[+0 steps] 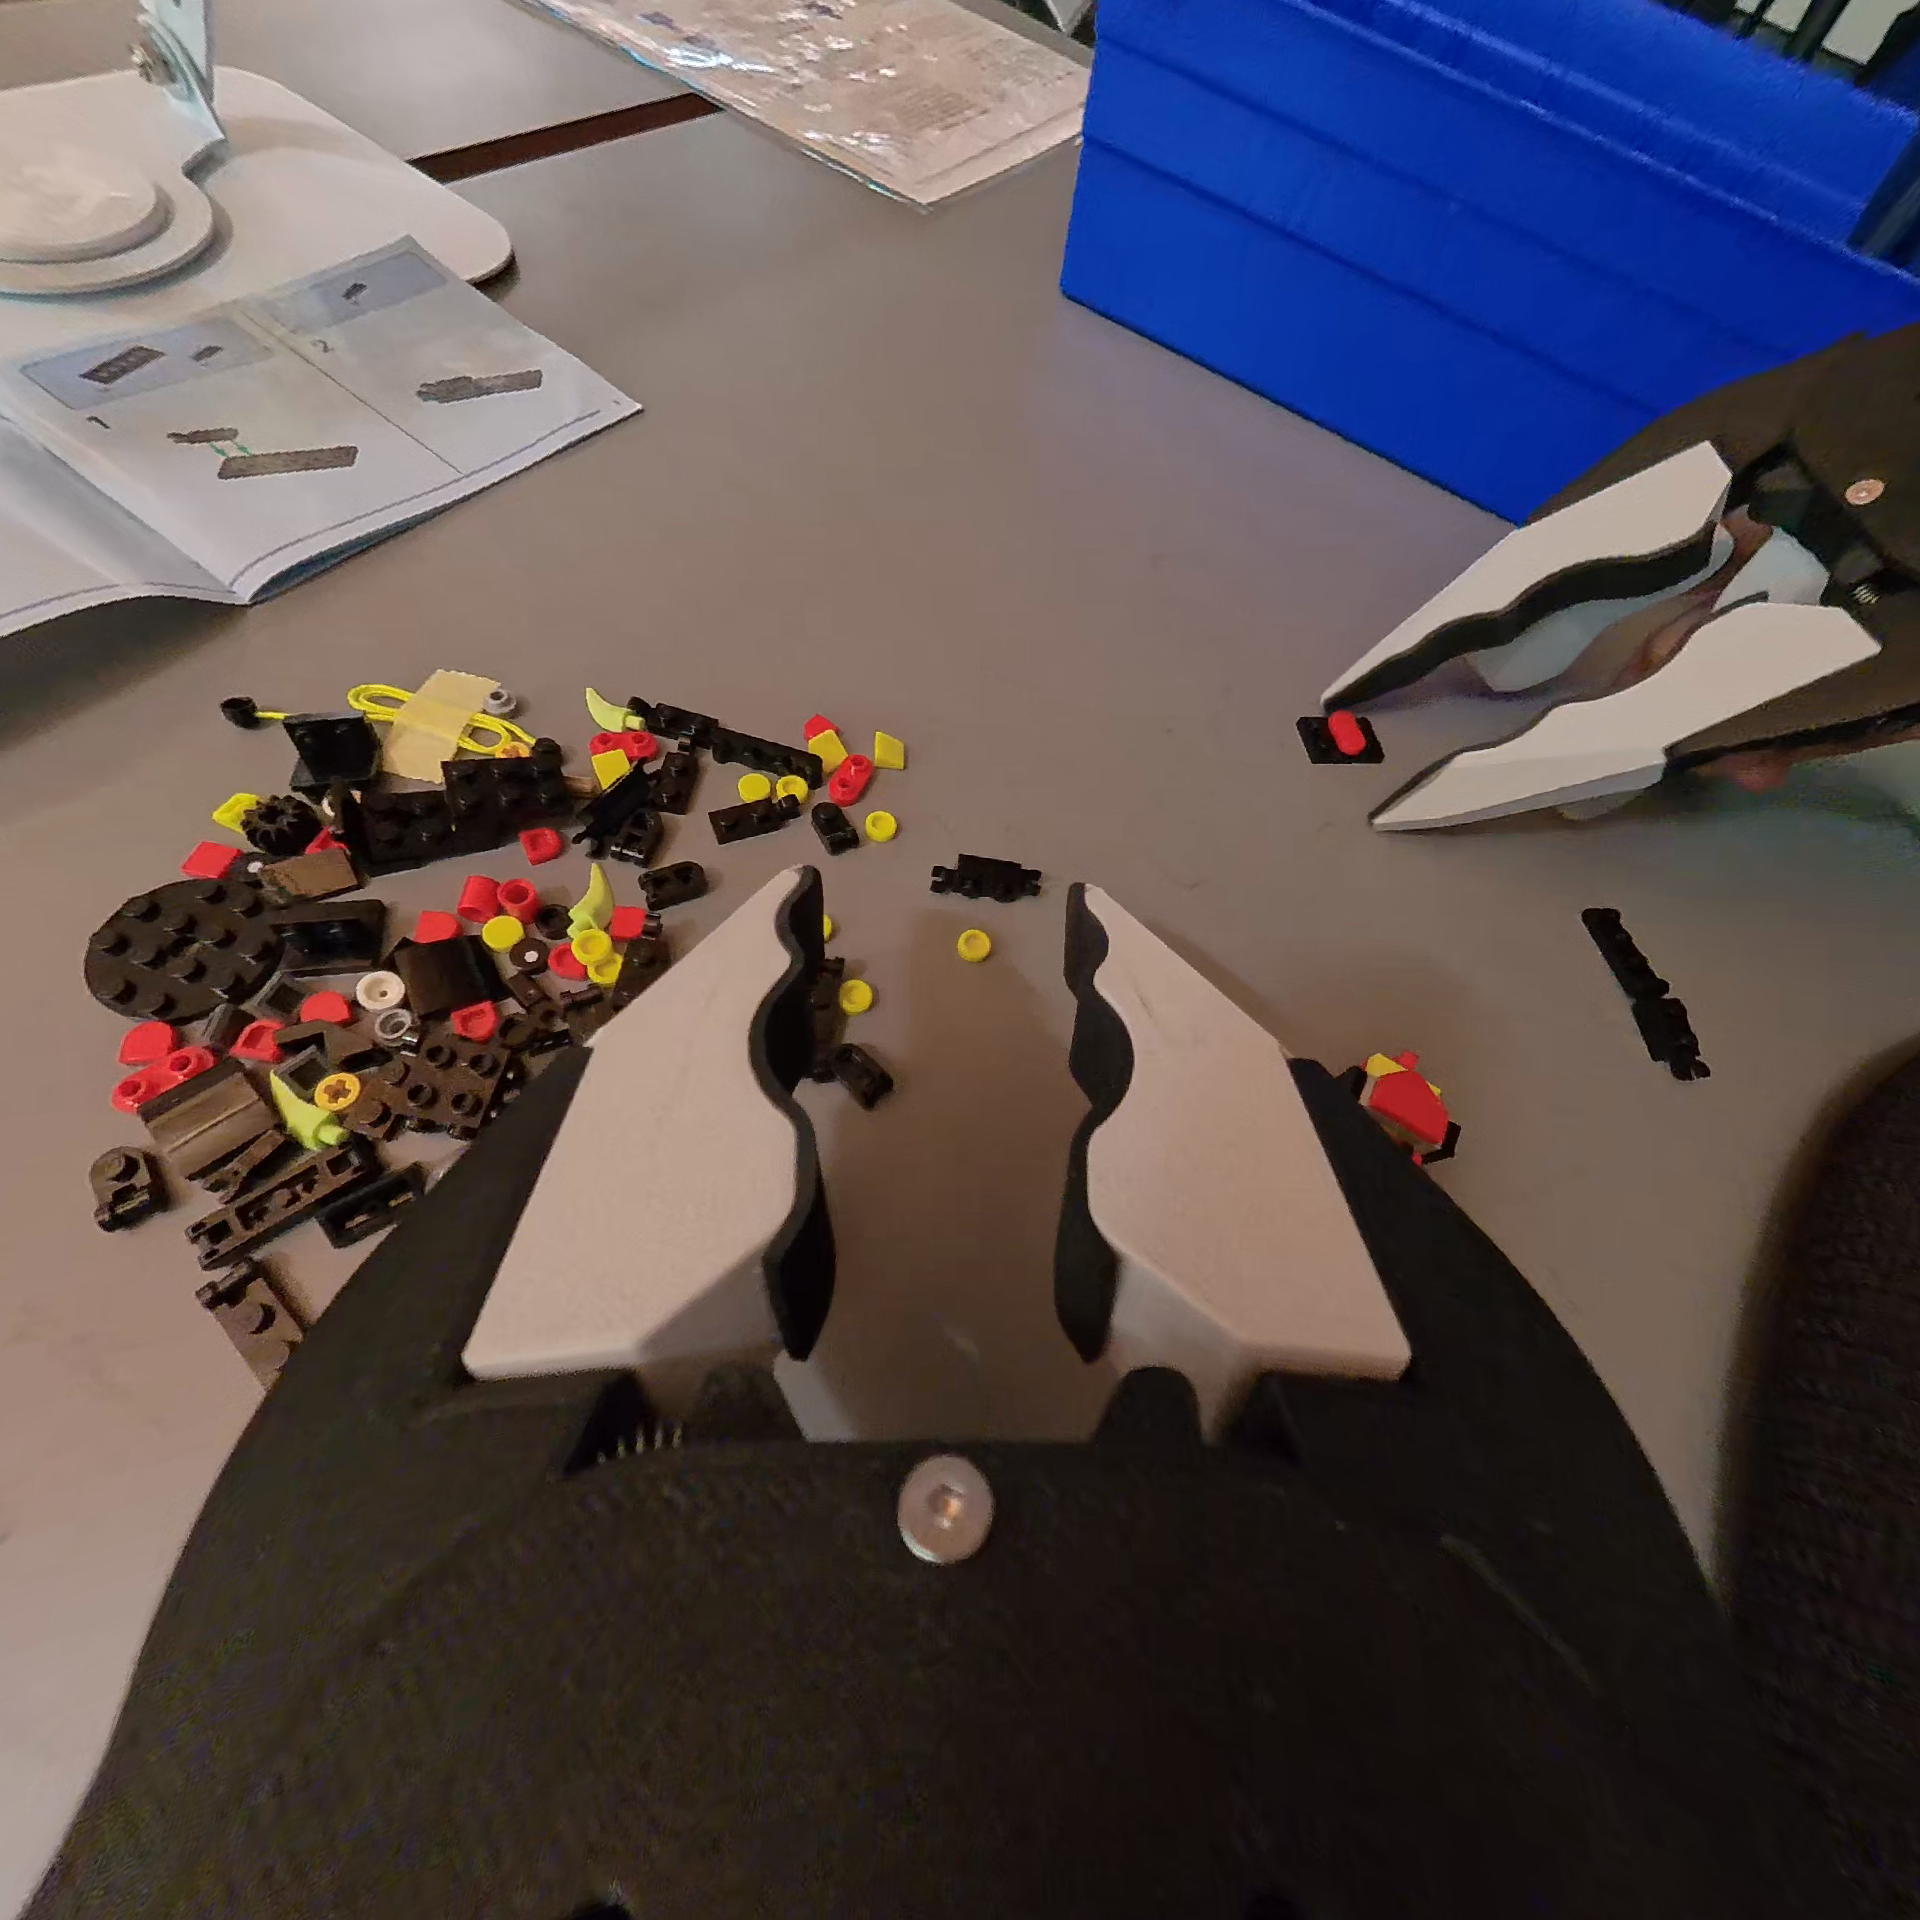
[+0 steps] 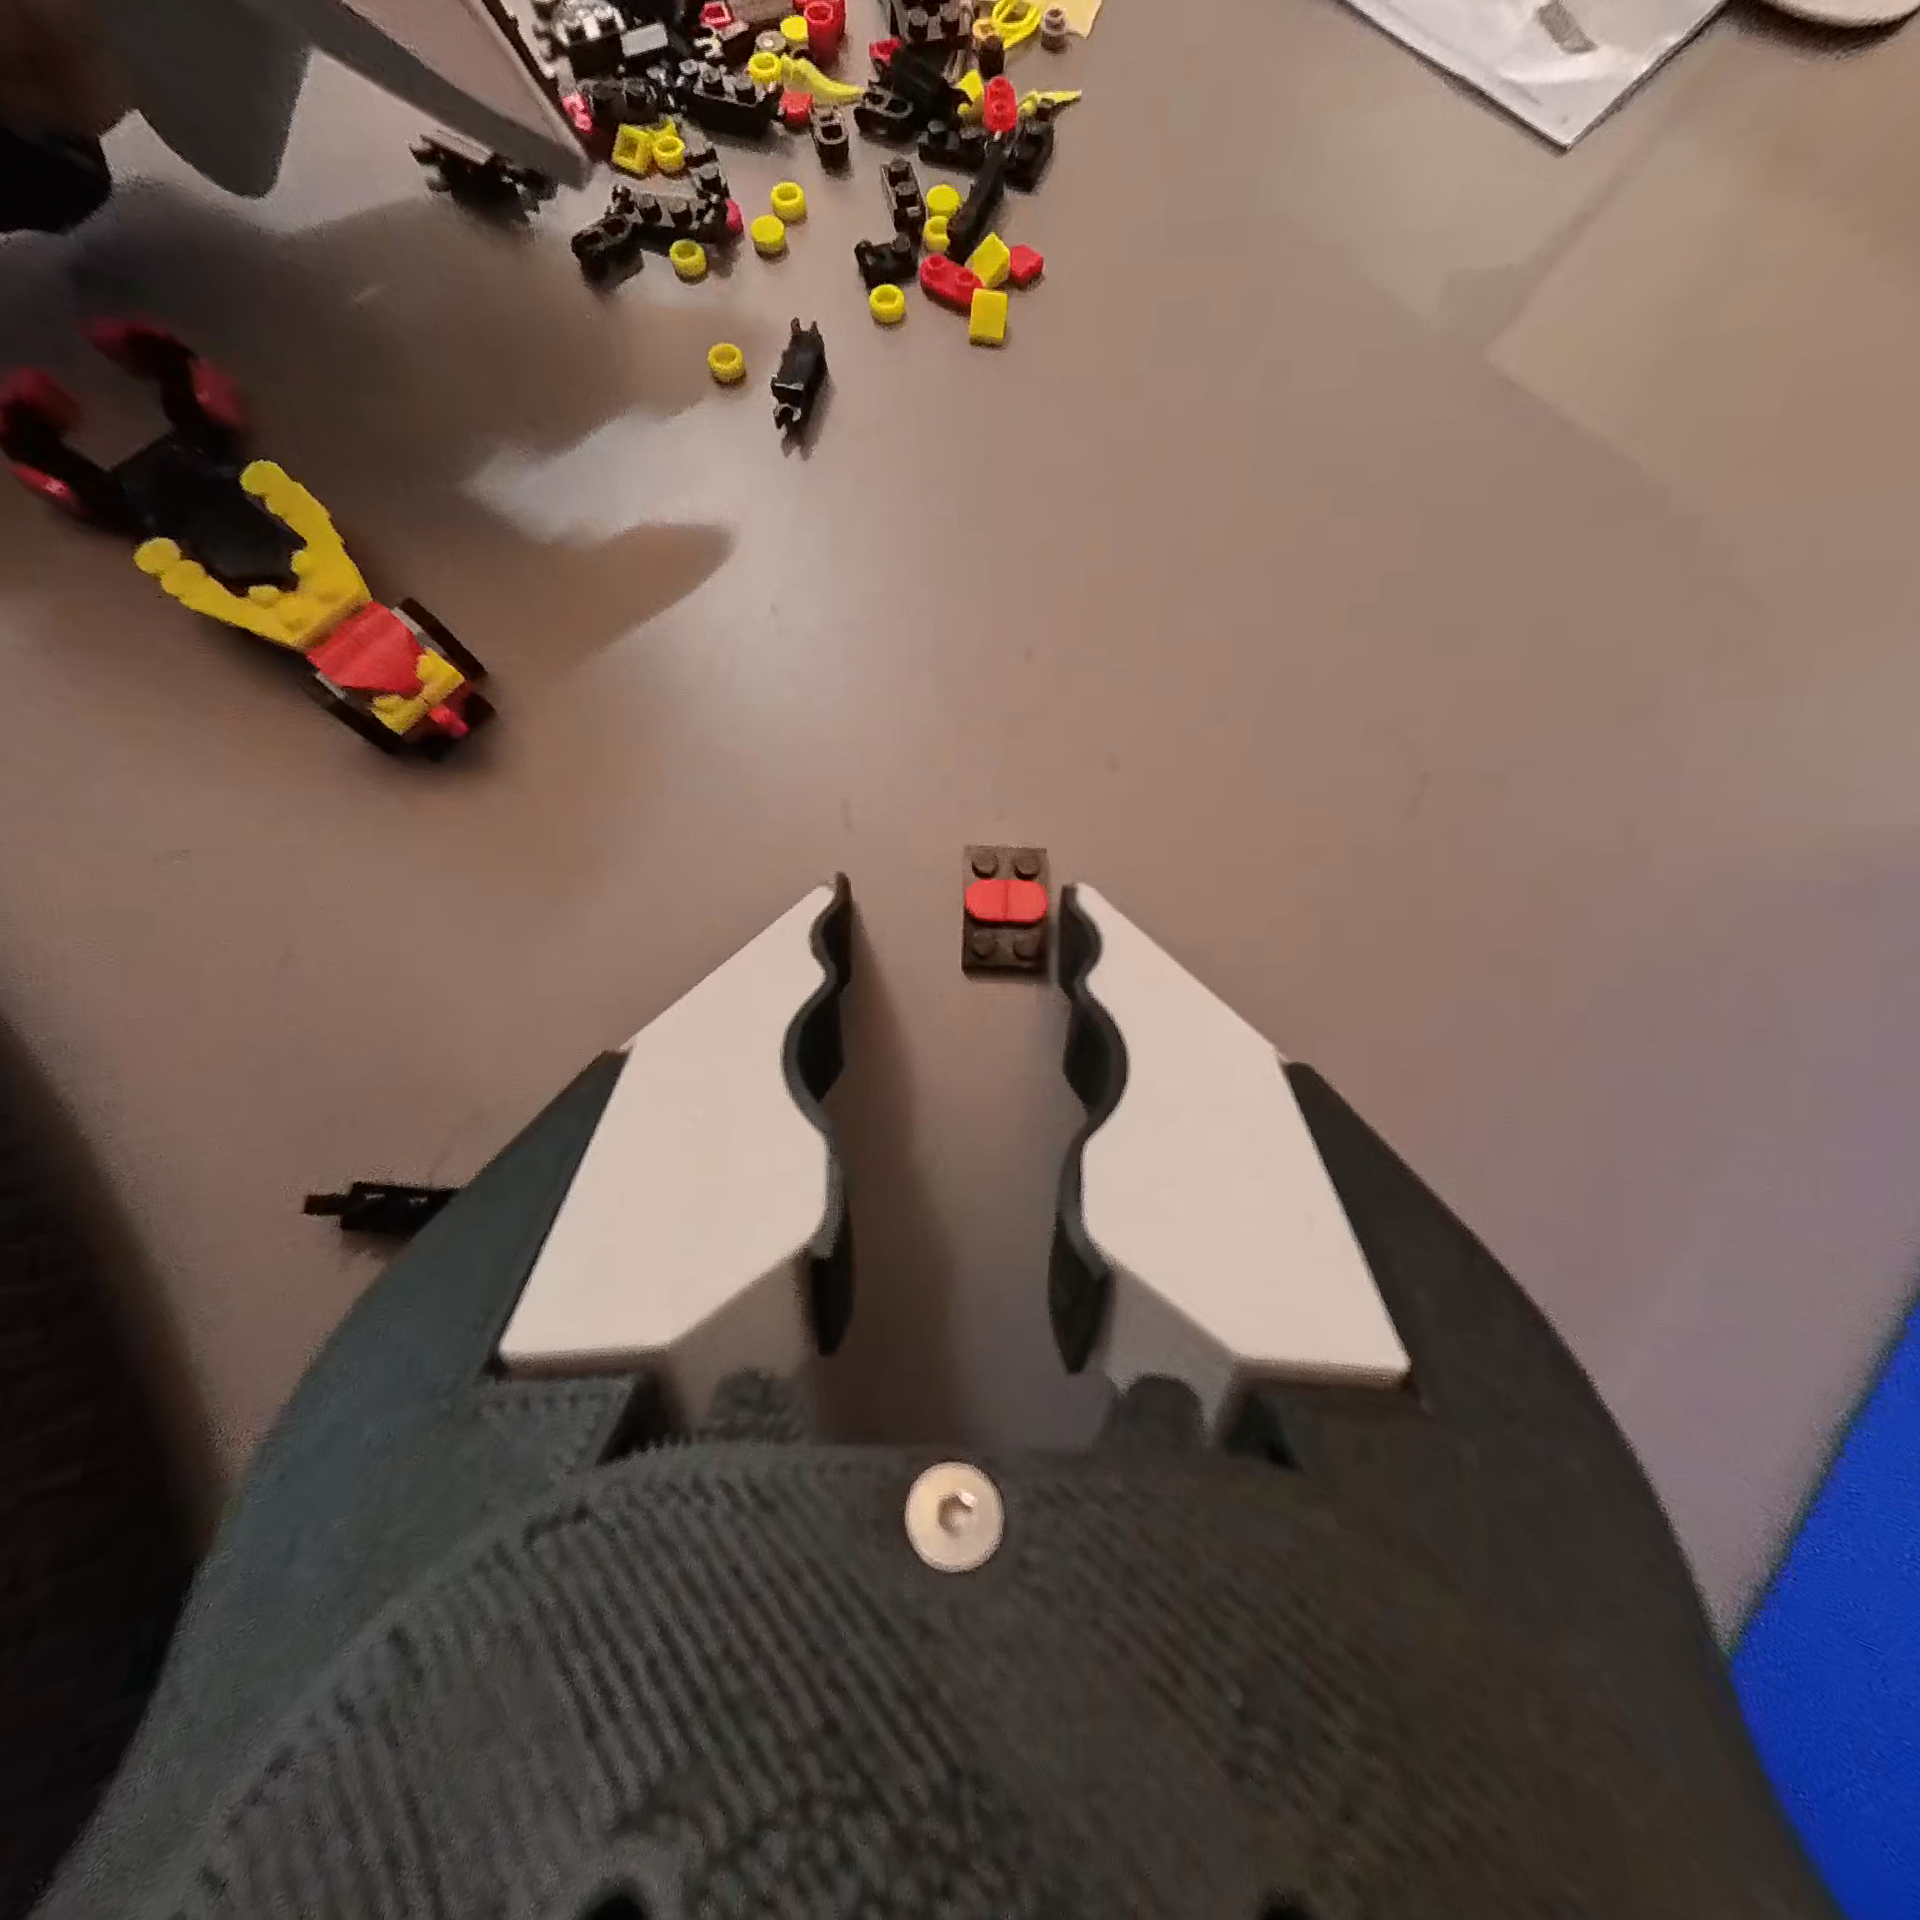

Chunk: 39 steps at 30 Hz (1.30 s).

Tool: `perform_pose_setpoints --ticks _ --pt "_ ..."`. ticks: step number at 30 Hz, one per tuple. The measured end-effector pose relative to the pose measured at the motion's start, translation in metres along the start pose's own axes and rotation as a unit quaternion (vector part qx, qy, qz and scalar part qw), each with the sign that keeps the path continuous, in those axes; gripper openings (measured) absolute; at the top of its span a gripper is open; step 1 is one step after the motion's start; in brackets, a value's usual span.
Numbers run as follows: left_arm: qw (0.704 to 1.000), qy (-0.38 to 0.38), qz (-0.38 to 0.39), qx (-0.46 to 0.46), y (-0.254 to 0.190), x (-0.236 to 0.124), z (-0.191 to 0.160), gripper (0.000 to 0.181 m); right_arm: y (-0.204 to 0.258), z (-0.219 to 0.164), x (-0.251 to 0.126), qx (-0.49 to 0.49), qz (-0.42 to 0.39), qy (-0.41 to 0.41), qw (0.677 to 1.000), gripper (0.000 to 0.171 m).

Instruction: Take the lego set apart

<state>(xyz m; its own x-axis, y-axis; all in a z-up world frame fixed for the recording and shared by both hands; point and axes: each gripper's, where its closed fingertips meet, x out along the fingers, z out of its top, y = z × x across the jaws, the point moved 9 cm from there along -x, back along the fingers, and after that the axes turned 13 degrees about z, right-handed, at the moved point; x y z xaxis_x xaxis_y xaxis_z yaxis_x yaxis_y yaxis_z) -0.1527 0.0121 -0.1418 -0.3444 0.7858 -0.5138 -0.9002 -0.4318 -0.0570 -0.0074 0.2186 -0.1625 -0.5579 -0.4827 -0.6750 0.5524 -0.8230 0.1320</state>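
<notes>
A pile of loose black, red and yellow lego pieces (image 1: 416, 935) lies on the grey table at the left; it also shows at the top of the right wrist view (image 2: 810, 135). My left gripper (image 1: 945, 894) is open and empty, just right of the pile. A partly built red, yellow and black model (image 2: 281, 582) lies at the left of the right wrist view; a corner of it (image 1: 1403, 1107) peeks out beside my left gripper. My right gripper (image 2: 951, 904) is open, with a small black plate bearing red tiles (image 2: 1005, 909) between its tips, close to the right finger. That plate (image 1: 1340, 738) shows at the right gripper's tips (image 1: 1351, 758).
A blue bin (image 1: 1455, 229) stands at the back right. An open instruction booklet (image 1: 260, 436) and a white stand base (image 1: 156, 187) lie at the back left. A clear plastic bag (image 1: 831, 73) lies behind. A thin black lego strip (image 1: 1647, 992) and a black clip piece (image 1: 982, 878) lie apart. From the left gripper's tips to the black clip piece (image 1: 982, 878) is close to 5 cm. Seen from the right wrist view (image 2: 798, 361) as well.
</notes>
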Motion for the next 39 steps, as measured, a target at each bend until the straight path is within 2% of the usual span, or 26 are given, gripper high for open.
perform_pose_setpoints --ticks 2,6,9,11,12,14,15,16,20,22,24,27,30,32,34,37,39 --pt "1.000 -0.002 -0.003 0.004 -0.002 0.000 0.000 0.044 0.003 0.000 0.001 0.007 0.017 0.001 1.000 0.015" --pt "1.000 -0.014 -0.016 0.011 -0.007 -0.002 0.002 0.044 0.005 0.004 -0.005 -0.003 0.008 -0.015 1.000 0.015" --pt "0.999 -0.026 -0.042 0.013 -0.015 -0.005 0.005 0.042 0.011 0.016 -0.014 -0.016 0.032 -0.077 0.996 0.015" --pt "0.994 -0.002 -0.102 -0.045 -0.024 -0.007 0.005 0.004 0.022 0.024 -0.022 -0.055 0.059 -0.122 0.989 0.015" --pt "0.980 0.016 -0.169 -0.109 -0.032 -0.008 0.006 0.006 0.027 0.027 -0.025 -0.079 0.067 -0.135 0.985 0.015" --pt "0.923 0.061 -0.298 -0.235 -0.048 -0.007 0.007 0.019 0.037 0.029 -0.028 -0.127 0.066 -0.145 0.979 0.015" --pt "0.900 0.073 -0.337 -0.266 -0.055 -0.007 0.006 0.023 0.042 0.030 -0.028 -0.152 0.068 -0.144 0.975 0.015" --pt "0.894 0.085 -0.346 -0.271 -0.062 -0.006 0.005 0.022 0.047 0.030 -0.028 -0.175 0.070 -0.144 0.971 0.015" --pt "0.914 0.117 -0.338 -0.191 -0.080 -0.006 0.001 0.024 0.066 0.031 -0.027 -0.249 0.092 -0.142 0.953 0.015" --pt "0.904 0.129 -0.358 -0.194 -0.083 -0.007 -0.001 0.019 0.072 0.029 -0.027 -0.281 0.096 -0.133 0.946 0.015" --pt "0.891 0.138 -0.382 -0.202 -0.084 -0.008 -0.004 0.004 0.075 0.027 -0.026 -0.307 0.095 -0.120 0.939 0.015" --pt "0.882 0.143 -0.403 -0.200 -0.085 -0.009 -0.004 0.004 0.078 0.025 -0.028 -0.322 0.096 -0.124 0.934 0.015" --pt "0.891 0.110 -0.393 -0.196 -0.081 -0.011 0.001 0.003 0.074 0.028 -0.029 -0.297 0.082 -0.148 0.940 0.017" --pt "0.902 0.079 -0.377 -0.196 -0.075 -0.012 0.005 0.003 0.068 0.030 -0.030 -0.261 0.075 -0.163 0.948 0.034" --pt "0.912 0.044 -0.361 -0.188 -0.070 -0.015 0.009 0.003 0.060 0.033 -0.033 -0.210 0.079 -0.184 0.957 0.038" --pt "0.939 -0.016 -0.313 -0.142 -0.066 -0.020 0.016 0.003 0.047 0.035 -0.034 -0.081 0.114 -0.212 0.967 0.046" --pt "0.954 -0.050 -0.284 -0.084 -0.069 -0.024 0.018 0.003 0.038 0.033 -0.031 0.034 0.173 -0.215 0.961 0.047"
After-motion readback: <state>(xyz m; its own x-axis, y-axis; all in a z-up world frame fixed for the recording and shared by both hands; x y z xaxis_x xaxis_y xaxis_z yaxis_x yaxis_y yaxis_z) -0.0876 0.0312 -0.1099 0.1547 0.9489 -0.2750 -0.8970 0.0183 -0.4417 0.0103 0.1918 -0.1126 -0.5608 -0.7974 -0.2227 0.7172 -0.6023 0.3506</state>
